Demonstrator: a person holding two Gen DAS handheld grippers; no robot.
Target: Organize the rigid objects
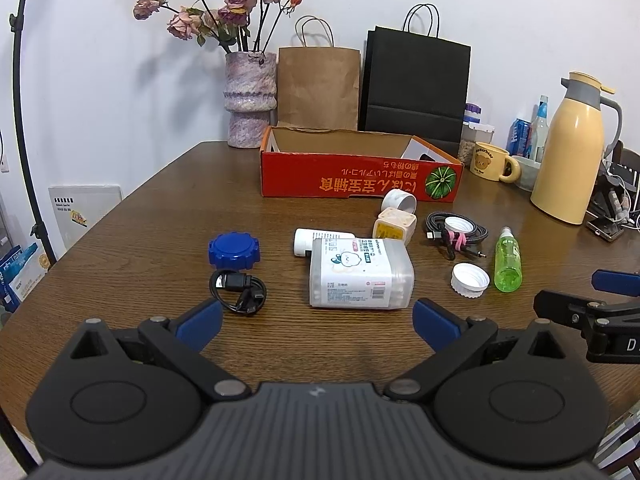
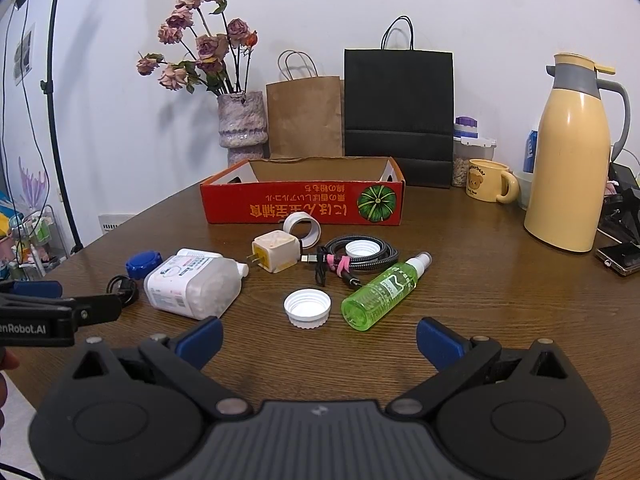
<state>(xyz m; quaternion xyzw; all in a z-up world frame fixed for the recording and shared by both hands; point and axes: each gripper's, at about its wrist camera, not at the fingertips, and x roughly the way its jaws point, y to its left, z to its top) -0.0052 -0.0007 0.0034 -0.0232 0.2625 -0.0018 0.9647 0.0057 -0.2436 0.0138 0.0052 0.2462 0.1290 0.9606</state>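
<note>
White wall and paper bags back a brown wooden worktop [image 1: 120, 248], where a red cardboard box [image 1: 360, 178] stands open at the far side, probably the place meant for the rigid things. Something white shows in its right corner from the left view, but what it is cannot be told; otherwise the box looks nearly bare, so the sorting seems barely begun. Left to move, as I judge it: the cotton-swab container [image 1: 360, 274] lying on its side, a white tube [image 1: 320, 240] touching it behind, the blue cap [image 1: 234, 250], the plug adapter [image 2: 276, 256], a tape ring [image 2: 303, 230], two white caps [image 2: 307, 307] and the green spray bottle [image 2: 382, 290] lying flat. The coiled black cable [image 1: 240, 290] and braided cable [image 2: 360, 258] are limp and likely stay out. Left tongs [image 1: 318, 326] gape wide and hold nothing, just short of the swab container; right tongs [image 2: 320, 340] gape wide too, empty, near the white cap and bottle.
</note>
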